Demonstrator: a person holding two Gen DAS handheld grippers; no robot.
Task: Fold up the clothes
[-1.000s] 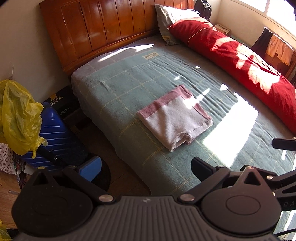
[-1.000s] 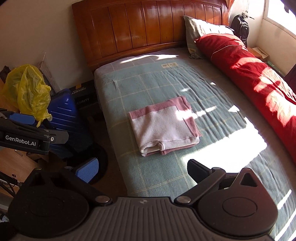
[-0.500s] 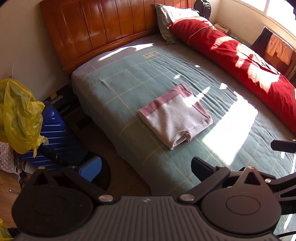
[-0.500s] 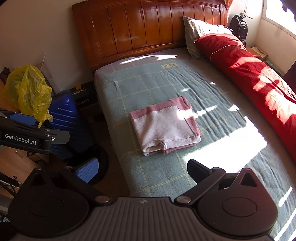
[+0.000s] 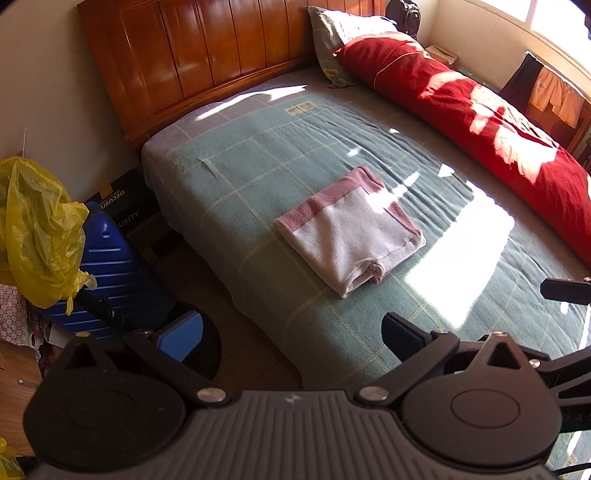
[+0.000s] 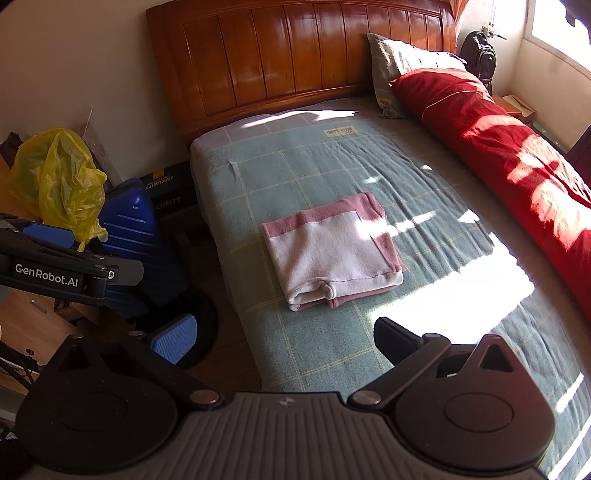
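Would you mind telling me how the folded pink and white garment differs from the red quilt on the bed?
The folded garment is a small, flat, neat rectangle; the red quilt is a long bulky roll. The garment is pale white with dusty pink bands; the quilt is solid red. The garment lies mid-bed; the quilt runs along the far side. Both rest on the green checked blanket.

A folded garment (image 5: 351,236) lay on the bed's blanket (image 5: 258,173), near its left edge. A bolster (image 5: 480,110) ran along the right side, a pillow (image 5: 332,33) behind it (against the headboard (image 5: 207,55)). A suitcase (image 5: 114,266) stood left of the bed, a plastic bag (image 5: 40,229) upon it.
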